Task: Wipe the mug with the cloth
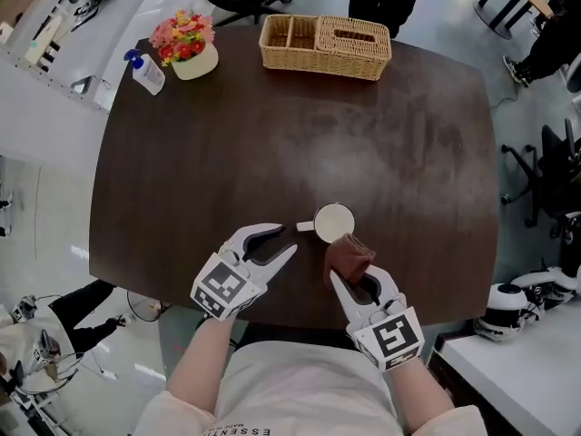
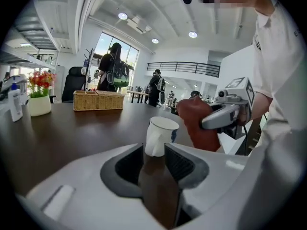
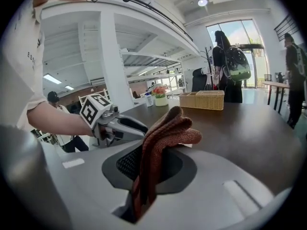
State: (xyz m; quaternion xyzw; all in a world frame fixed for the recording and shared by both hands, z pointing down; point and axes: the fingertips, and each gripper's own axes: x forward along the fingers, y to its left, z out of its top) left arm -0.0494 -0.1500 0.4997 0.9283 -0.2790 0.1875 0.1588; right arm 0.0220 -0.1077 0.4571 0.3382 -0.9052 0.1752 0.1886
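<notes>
A white mug [image 1: 333,222] stands upright near the front edge of the dark wooden table [image 1: 227,153], its handle pointing left. My left gripper [image 1: 285,241] is open just left of the mug. In the left gripper view the mug [image 2: 161,134] has its handle right at the tips of the left gripper [image 2: 154,150]. My right gripper [image 1: 355,278] is shut on a folded brown cloth [image 1: 349,255], which sits against the mug's near right side. The cloth [image 3: 168,128] sticks up out of the right gripper [image 3: 152,153] and hides the mug in that view.
A wicker basket [image 1: 325,45] stands at the table's far edge. A pot of flowers [image 1: 186,45] and a pump bottle [image 1: 147,71] are at the far left corner. A person stands beyond the basket. Office chairs are off to the right.
</notes>
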